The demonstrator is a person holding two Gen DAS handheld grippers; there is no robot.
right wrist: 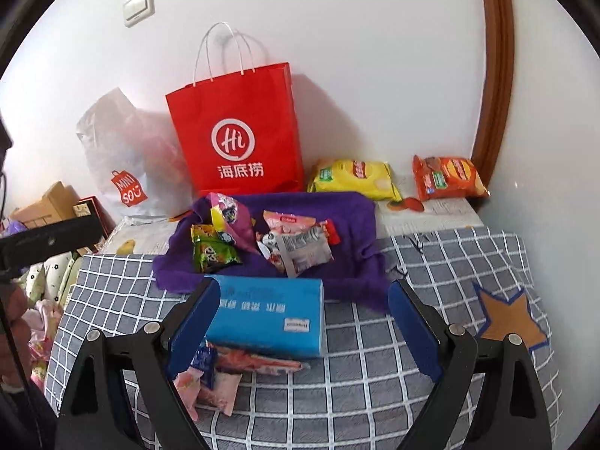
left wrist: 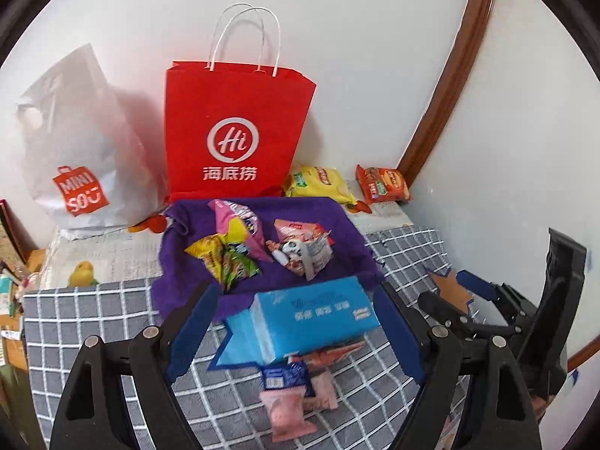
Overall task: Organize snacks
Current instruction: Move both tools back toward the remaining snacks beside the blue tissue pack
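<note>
**Both claws hang wide over the snack-strewn bench**

Left claw (left wrist: 296, 322) hovers with its blue pads spread wide and nothing pressed between them; a blue tissue pack (left wrist: 311, 318) lies on the bench below, seen through the gap. Right claw (right wrist: 303, 322) is just as wide and empty, above the same pack (right wrist: 268, 317).

On the grey checked cloth (right wrist: 375, 356), at the near edge of the tissue pack, sits a small heap of snacks: pink wrapped sweets (left wrist: 288, 412), a little dark-blue packet (left wrist: 285, 375) and a long orange-pink wrapper (right wrist: 258, 363).

Beyond the pack, a purple towel (left wrist: 337, 217) is bunched up like a shallow nest. In it lie a pink-and-purple bag (left wrist: 234, 221), a yellow-green bag (left wrist: 225, 262) and a silvery pack with a panda on it (left wrist: 303, 251).

Against the wall stands a red paper bag (left wrist: 236, 127), upright, handles up; I cannot see inside it. A white plastic shopping bag (left wrist: 75, 150) slumps just beside it. To the other side, a yellow crisp packet (right wrist: 356, 178) and an orange crisp packet (right wrist: 448, 178) lie flat near the wall.
</note>
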